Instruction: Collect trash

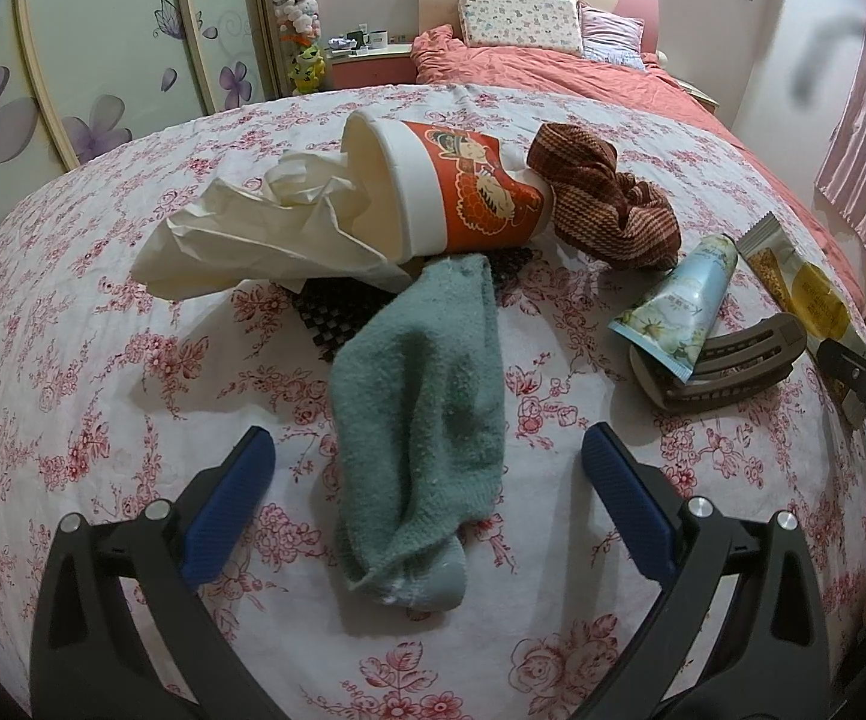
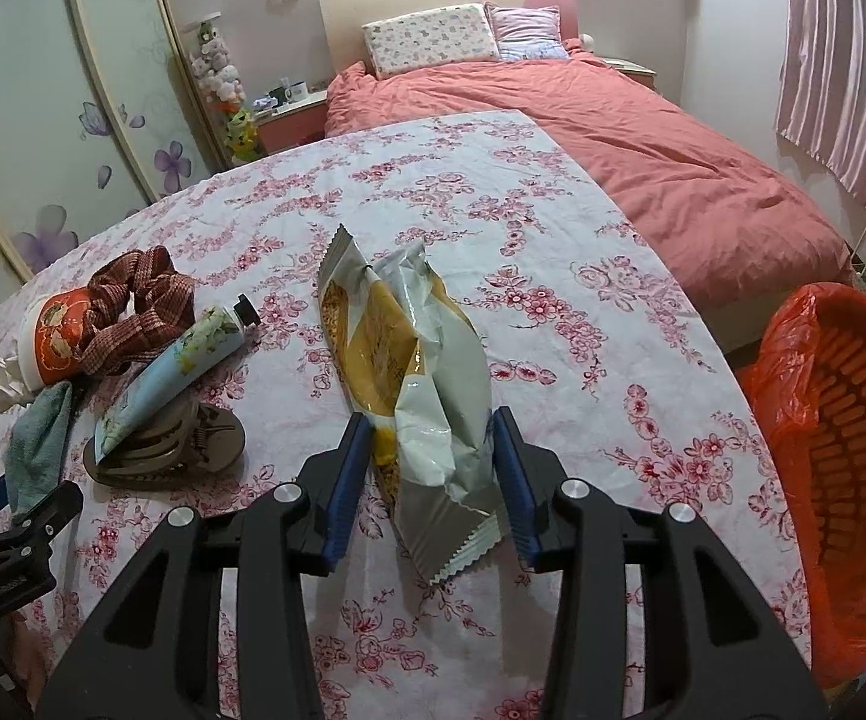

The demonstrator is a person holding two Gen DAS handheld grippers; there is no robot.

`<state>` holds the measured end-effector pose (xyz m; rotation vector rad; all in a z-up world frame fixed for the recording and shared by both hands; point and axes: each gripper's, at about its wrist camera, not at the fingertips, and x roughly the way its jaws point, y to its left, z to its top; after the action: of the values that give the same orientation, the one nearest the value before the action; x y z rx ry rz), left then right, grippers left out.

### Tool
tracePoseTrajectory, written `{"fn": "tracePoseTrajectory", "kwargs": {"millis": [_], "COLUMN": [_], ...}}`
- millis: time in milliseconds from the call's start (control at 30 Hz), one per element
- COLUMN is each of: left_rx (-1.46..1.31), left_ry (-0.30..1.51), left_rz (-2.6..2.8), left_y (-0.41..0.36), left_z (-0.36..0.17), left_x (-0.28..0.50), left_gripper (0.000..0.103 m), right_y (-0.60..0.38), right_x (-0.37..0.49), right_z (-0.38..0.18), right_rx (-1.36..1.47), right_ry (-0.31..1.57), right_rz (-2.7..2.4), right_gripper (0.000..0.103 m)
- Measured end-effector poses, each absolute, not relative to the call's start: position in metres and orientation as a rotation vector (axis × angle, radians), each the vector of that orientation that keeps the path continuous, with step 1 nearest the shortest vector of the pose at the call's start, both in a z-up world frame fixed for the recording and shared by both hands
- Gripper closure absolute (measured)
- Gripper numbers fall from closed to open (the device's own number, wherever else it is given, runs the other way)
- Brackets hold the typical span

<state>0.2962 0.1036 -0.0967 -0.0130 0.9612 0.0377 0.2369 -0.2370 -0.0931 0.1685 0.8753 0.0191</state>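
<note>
Two blue pads of the right gripper bracket the crumpled snack wrapper lying on the floral tablecloth, touching or nearly touching its sides; whether they already pinch it I cannot tell. Squeezing at the bulky middle seems best, since foil slips, before swinging to the orange-lined basket at the right. The left gripper hangs spread wide around a green sock, holding nothing.
</note>
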Motion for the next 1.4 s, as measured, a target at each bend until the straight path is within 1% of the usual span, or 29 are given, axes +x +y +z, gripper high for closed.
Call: {"fn": "tracePoseTrajectory", "kwargs": {"millis": [333, 467, 600, 633, 667, 700, 733, 767, 800, 867, 900, 967, 1000, 1067, 1100, 1133, 1233, 1400], "left_rx": [-0.013, -0.013, -0.015, -0.016, -0.016, -0.017, -0.017, -0.018, -0.016, -0.013, -0.013, -0.020, -0.024, -0.026, -0.036, -0.045, -0.068, -0.051], "left_ry": [0.961, 0.961, 0.960, 0.958, 0.957, 0.957, 0.954, 0.949, 0.942, 0.937, 0.935, 0.927, 0.927, 0.923, 0.918, 0.916, 0.900, 0.849], "left_rz": [0.038, 0.038, 0.042, 0.048, 0.053, 0.056, 0.056, 0.056, 0.053, 0.045, 0.039, 0.019, 0.011, -0.001, -0.015, -0.029, -0.062, -0.087], "left_y": [0.104, 0.103, 0.104, 0.104, 0.105, 0.105, 0.106, 0.107, 0.106, 0.105, 0.105, 0.105, 0.105, 0.106, 0.106, 0.106, 0.105, 0.094], "left_z": [-0.097, -0.097, -0.096, -0.096, -0.096, -0.096, -0.096, -0.095, -0.093, -0.090, -0.089, -0.087, -0.086, -0.084, -0.083, -0.082, -0.076, -0.057], "left_x": [0.296, 0.296, 0.296, 0.295, 0.294, 0.294, 0.292, 0.291, 0.289, 0.287, 0.286, 0.284, 0.283, 0.281, 0.279, 0.278, 0.273, 0.261], "left_gripper": [0.003, 0.003, 0.003, 0.004, 0.004, 0.004, 0.008, 0.016, 0.022, 0.043, 0.047, 0.064, 0.067, 0.079, 0.082, 0.088, 0.092, 0.092], "right_y": [-0.239, -0.238, -0.235, -0.235, -0.235, -0.235, -0.236, -0.237, -0.238, -0.239, -0.240, -0.241, -0.242, -0.246, -0.247, -0.248, -0.253, -0.261], "right_x": [0.235, 0.237, 0.240, 0.240, 0.241, 0.241, 0.240, 0.238, 0.237, 0.233, 0.232, 0.227, 0.226, 0.222, 0.220, 0.217, 0.210, 0.195], "right_z": [-0.093, -0.092, -0.091, -0.091, -0.091, -0.091, -0.091, -0.091, -0.091, -0.090, -0.090, -0.089, -0.089, -0.089, -0.088, -0.086, -0.081, -0.069], "right_rx": [0.180, 0.176, 0.172, 0.175, 0.179, 0.185, 0.195, 0.204, 0.209, 0.211, 0.211, 0.211, 0.213, 0.220, 0.224, 0.228, 0.232, 0.242], "right_ry": [0.873, 0.870, 0.871, 0.870, 0.870, 0.869, 0.869, 0.866, 0.863, 0.858, 0.856, 0.852, 0.852, 0.848, 0.845, 0.842, 0.828, 0.797], "right_rz": [0.029, 0.030, 0.041, 0.055, 0.066, 0.075, 0.085, 0.090, 0.092, 0.093, 0.092, 0.091, 0.090, 0.088, 0.087, 0.086, 0.085, 0.085], "right_gripper": [0.059, 0.055, 0.055, 0.060, 0.069, 0.072, 0.076, 0.078, 0.079, 0.082, 0.082, 0.082, 0.082, 0.083, 0.083, 0.083, 0.083, 0.083]}}
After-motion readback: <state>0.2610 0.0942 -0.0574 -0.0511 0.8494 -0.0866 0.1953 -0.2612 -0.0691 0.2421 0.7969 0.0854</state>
